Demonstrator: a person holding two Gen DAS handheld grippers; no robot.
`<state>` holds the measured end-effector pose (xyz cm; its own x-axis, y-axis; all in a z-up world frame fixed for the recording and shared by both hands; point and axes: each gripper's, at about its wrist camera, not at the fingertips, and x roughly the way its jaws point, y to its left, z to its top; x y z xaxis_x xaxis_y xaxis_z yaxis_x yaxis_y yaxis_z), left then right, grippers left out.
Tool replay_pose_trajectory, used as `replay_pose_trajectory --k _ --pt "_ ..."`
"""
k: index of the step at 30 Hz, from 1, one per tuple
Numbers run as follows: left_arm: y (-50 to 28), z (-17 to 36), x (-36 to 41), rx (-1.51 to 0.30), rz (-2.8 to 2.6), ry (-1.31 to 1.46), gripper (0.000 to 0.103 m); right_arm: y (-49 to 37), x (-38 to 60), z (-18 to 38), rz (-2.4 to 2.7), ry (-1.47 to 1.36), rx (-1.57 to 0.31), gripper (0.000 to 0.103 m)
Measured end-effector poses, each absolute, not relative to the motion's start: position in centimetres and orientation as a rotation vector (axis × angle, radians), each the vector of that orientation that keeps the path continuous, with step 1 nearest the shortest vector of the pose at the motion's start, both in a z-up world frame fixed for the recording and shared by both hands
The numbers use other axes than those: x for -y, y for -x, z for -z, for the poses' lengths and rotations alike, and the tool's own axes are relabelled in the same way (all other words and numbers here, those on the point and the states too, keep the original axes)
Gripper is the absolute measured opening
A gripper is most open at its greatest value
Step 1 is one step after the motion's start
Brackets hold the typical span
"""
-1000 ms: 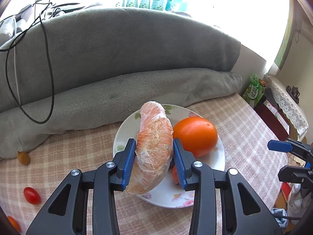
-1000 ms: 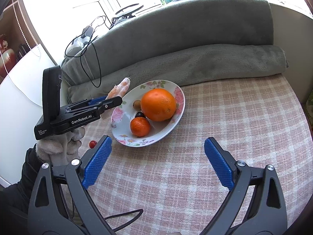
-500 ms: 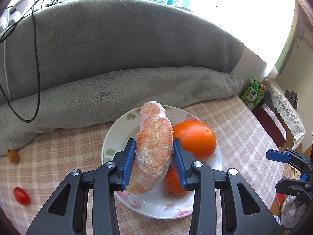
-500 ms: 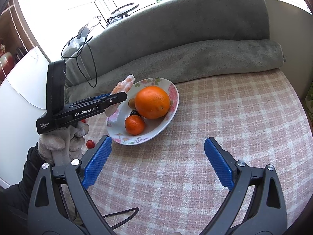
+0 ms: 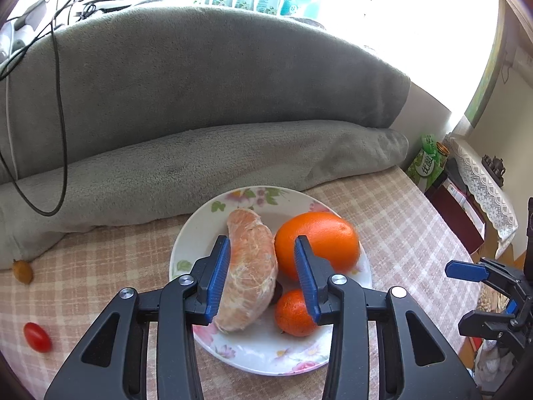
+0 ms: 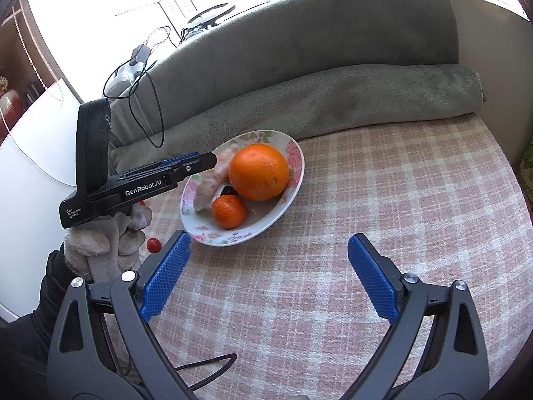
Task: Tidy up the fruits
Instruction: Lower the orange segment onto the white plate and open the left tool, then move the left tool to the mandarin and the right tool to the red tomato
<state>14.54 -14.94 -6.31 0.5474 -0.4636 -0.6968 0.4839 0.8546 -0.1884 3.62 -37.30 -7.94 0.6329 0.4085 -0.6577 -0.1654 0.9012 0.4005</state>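
A: Checked pink-and-cream tablecloth (image 6: 383,200) over a table backed by a rolled grey fleece blanket (image 5: 200,166) under a bright window. Floral-rimmed white china plate (image 5: 266,356) sits mid-table.

B: Left gripper (image 5: 261,278)?

A: Jaws opening. Long pinkish-orange fruit wrapped in clear film (image 5: 250,273) lies between them, on the plate; the right pad stands clear of it, the left pad is at its side, and I can't tell if it touches. I'd call it released. Right gripper (image 6: 268,278) spread wide, nothing in it, over bare cloth near the plate.

B: Risks?

A: Film is slick and may cling to the left pad, so pulling back could drag the fruit off the near rim. It leans against the large round orange (image 5: 316,241), which could roll. Small mandarin (image 5: 294,313) sits by the right pad and could be nudged.

B: Anything else around?

A: Red cherry tomato (image 5: 37,336) near left on the cloth, a small brown fruit (image 5: 22,271) by the blanket's edge. Both are outside the plate, likely next. A black cable (image 5: 56,100) drapes over the blanket, far left; not in the way. A small dark item is half hidden on the plate; I can't identify it.
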Motion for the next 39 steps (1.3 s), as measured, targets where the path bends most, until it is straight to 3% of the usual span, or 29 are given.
replay_pose_trajectory --k 2,11,27,39 --pt "-14.5 6.0 14.9 -0.806 0.558 -0.023 0.057 -3.6 37.3 8.0 -0.334 -0.320 -0.825 0.097" --pt "-13.5 5.4 15.2 -0.775 0.544 -0.058 0.070 -3.7 37.1 8.0 -0.342 -0.326 -0.825 0.097" --pt "-11.4 3.7 13.1 -0.717 0.492 -0.068 0.071 -3.5 35.2 6.4 -0.366 -0.281 -0.805 0.097" --pt "-8.8 2.9 7.5 -0.676 0.364 -0.045 0.071 -3.8 30.7 4.1 -0.451 -0.146 -0.745 0.097"
